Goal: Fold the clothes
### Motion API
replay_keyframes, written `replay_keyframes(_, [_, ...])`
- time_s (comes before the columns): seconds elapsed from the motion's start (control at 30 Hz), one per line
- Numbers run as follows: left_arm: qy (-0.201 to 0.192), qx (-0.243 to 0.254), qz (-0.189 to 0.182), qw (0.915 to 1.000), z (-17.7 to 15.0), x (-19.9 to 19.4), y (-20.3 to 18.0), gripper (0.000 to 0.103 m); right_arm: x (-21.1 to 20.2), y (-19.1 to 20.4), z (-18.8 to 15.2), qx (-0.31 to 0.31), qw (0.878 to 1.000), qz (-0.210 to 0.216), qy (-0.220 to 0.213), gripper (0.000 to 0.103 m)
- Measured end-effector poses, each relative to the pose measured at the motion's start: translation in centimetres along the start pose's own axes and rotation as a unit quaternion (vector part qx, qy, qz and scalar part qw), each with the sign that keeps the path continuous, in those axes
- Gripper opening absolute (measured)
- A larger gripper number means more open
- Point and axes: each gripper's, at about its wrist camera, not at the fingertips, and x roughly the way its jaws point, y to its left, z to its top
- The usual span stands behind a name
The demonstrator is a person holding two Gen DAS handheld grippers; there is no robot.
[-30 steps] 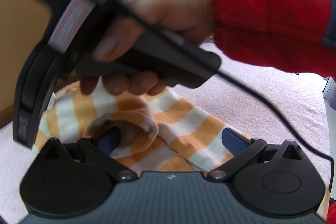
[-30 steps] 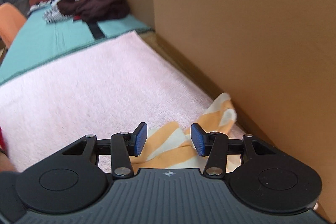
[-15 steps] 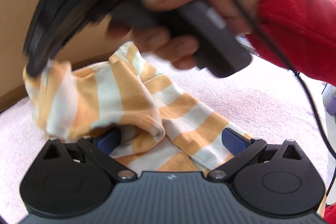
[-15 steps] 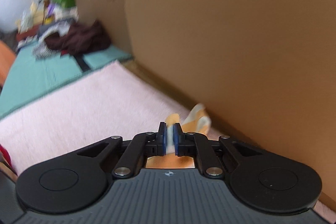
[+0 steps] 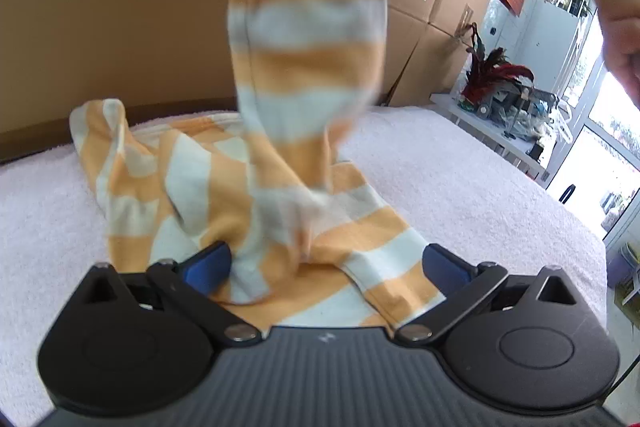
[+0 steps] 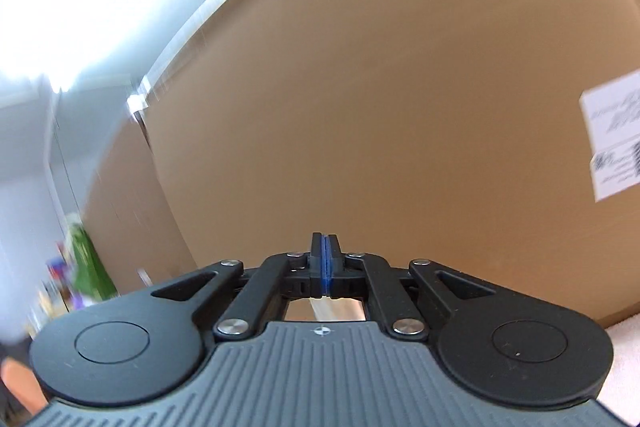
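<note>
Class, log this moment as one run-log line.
left gripper: open, over striped garment | right gripper: shut | garment end lifted off pink towel

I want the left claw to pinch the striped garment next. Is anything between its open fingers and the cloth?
Nothing visible. The garment lies right between the left claw's open fingers on the pink towel; a lifted part hangs above, no obstacle.

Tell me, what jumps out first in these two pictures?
The orange-and-white striped garment grabs the eye: one part hangs blurred down the middle of the left view while the rest lies crumpled on the pale pink towel, between the open jaws of the left gripper. In the right view a big brown cardboard wall fills nearly everything beyond the right gripper, its blue-padded jaws pressed together.
</note>
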Motion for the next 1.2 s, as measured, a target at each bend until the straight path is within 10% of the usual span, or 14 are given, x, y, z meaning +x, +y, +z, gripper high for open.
replay_keyframes(0.27, [-0.006, -0.009, 0.001, 0.9999, -0.3, -0.2, 0.2, 0.102, -0.7, 0.1, -3.8, -0.076, 0.991, -0.062, 0.095, 0.021])
replay_keyframes(0.37, [-0.006, -0.008, 0.003, 0.9999, -0.1, 0.3, -0.1, 0.102, 1.3, -2.0, -7.1, -0.1, 0.978, -0.11, 0.146, 0.041])
replay_keyframes(0.53, [-0.004, -0.009, 0.003, 0.9999, -0.2, 0.3, 0.0, 0.102, 6.1, -4.5, -10.8, -0.163, 0.952, -0.159, 0.207, 0.044])
replay_keyframes(0.87, [0.003, 0.002, 0.005, 1.0, -0.1, 0.5, -0.2, 0.102, 12.8, -5.9, -13.7, -0.201, 0.936, -0.186, 0.222, 0.044])
replay_keyframes(1.03, [0.005, 0.008, 0.008, 0.9999, -0.2, 0.5, -0.4, 0.102, 13.8, -8.8, -13.8, -0.127, 0.948, -0.184, 0.227, 0.043])
replay_keyframes(1.2, [0.007, 0.013, 0.01, 0.9998, -0.2, 0.4, -0.5, 0.102, 13.7, -9.3, -13.5, -0.09, 0.956, -0.154, 0.234, 0.009])
